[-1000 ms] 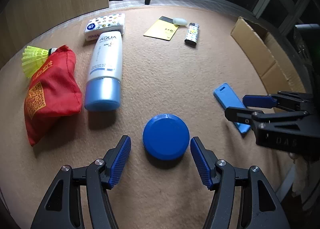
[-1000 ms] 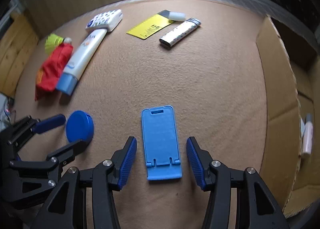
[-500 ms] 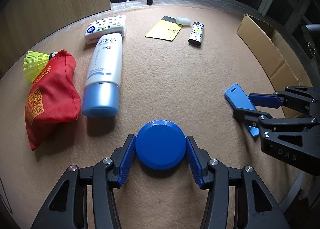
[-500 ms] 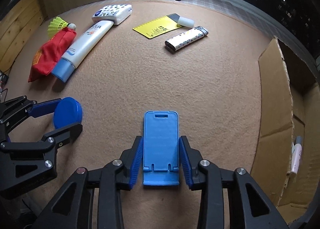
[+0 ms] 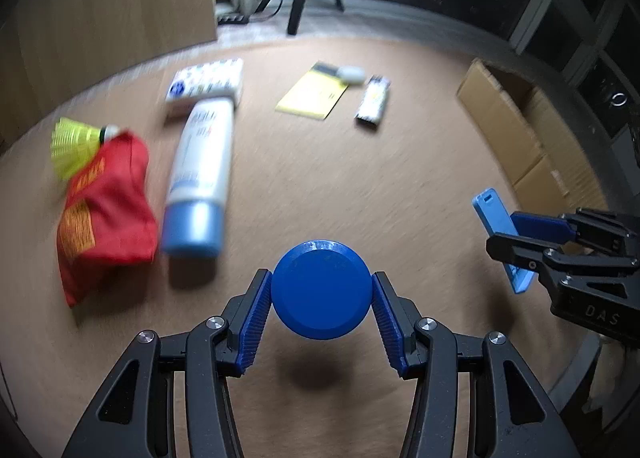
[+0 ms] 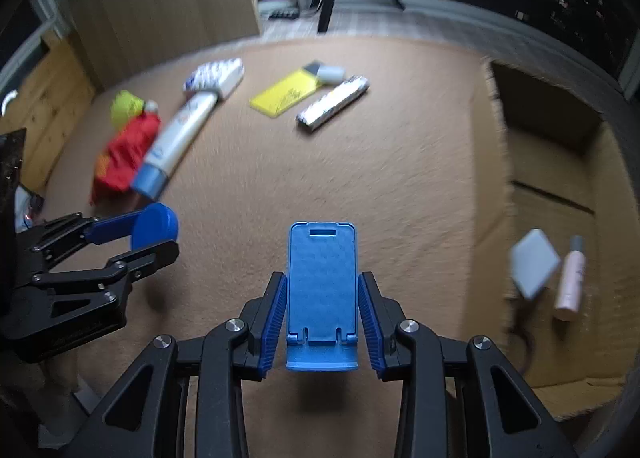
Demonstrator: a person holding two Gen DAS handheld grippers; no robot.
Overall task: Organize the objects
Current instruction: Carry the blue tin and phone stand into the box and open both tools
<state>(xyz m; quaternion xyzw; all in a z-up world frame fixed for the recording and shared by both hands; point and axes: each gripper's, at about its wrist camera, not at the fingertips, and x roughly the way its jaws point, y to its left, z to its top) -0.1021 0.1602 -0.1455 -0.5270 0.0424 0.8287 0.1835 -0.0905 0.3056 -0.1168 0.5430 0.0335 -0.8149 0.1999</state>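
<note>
With both loads clear of the mat, shadows beneath, the left gripper (image 5: 322,312) clamped the blue round lid (image 5: 321,290) while the right gripper (image 6: 322,320) pinched the blue phone stand (image 6: 322,286), apparently bound for the cardboard box (image 6: 560,185) to its right.

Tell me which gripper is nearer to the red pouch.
Left. The left gripper, shut on the blue lid, is just beside the red pouch; the right gripper is farther off, toward the cardboard box.
</note>
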